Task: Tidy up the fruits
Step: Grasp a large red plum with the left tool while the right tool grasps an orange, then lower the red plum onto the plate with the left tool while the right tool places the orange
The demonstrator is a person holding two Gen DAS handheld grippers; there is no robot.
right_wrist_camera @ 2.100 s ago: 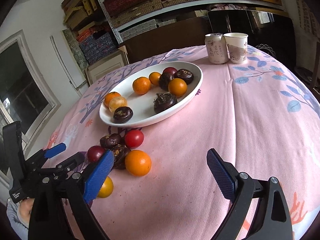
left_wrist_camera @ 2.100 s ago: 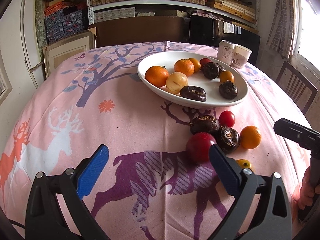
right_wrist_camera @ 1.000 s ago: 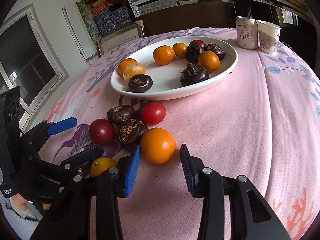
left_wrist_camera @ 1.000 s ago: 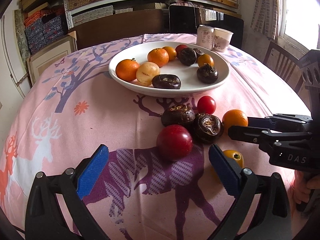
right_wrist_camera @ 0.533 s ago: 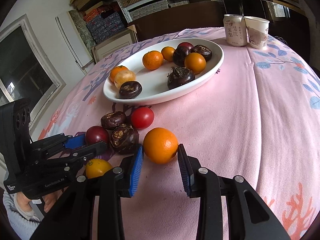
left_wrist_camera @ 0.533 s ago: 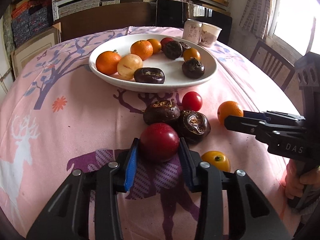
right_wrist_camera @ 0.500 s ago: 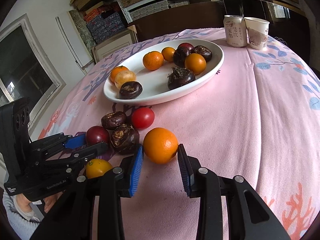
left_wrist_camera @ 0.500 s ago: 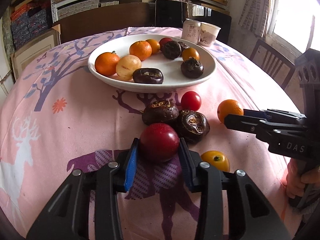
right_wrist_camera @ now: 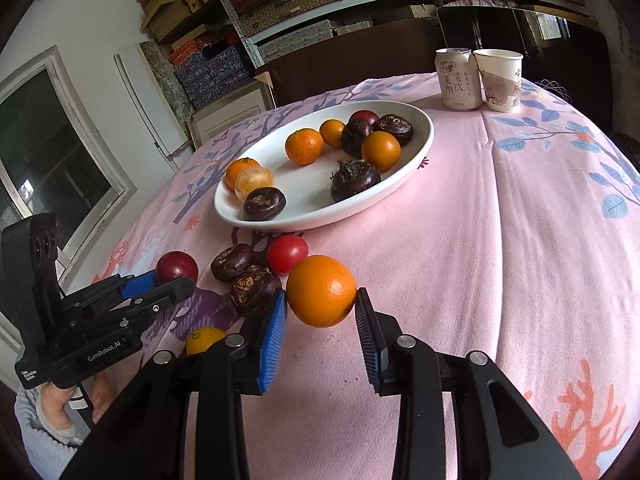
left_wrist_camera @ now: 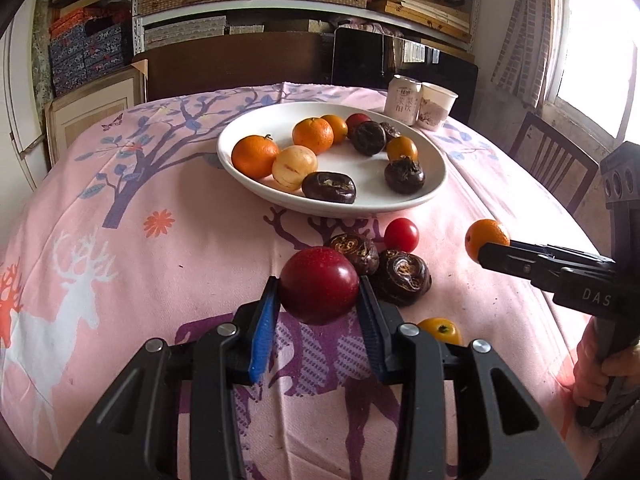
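L gripper point(left_wrist_camera: 318, 312) jaws clamped dark red plum point(left_wrist_camera: 319, 284), R gripper point(right_wrist_camera: 321, 322) jaws clamped orange point(right_wrist_camera: 321, 290), both just short of plate point(left_wrist_camera: 424, 196). Risk: round fruit slipping, rolling off table point(left_wrist_camera: 200, 248).

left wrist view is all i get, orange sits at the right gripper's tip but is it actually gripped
Observer: Yes. In the right wrist view the right gripper has both blue pads pressed on the orange.
Operator: does my plum touch the dark fruit behind it
Observer: No. From that side, pink cloth shows between the plum and the nearest dark brown fruit.
Operator: what's behind my camera
Observer: A hand in a pale blue sleeve holds the left gripper by its handle.
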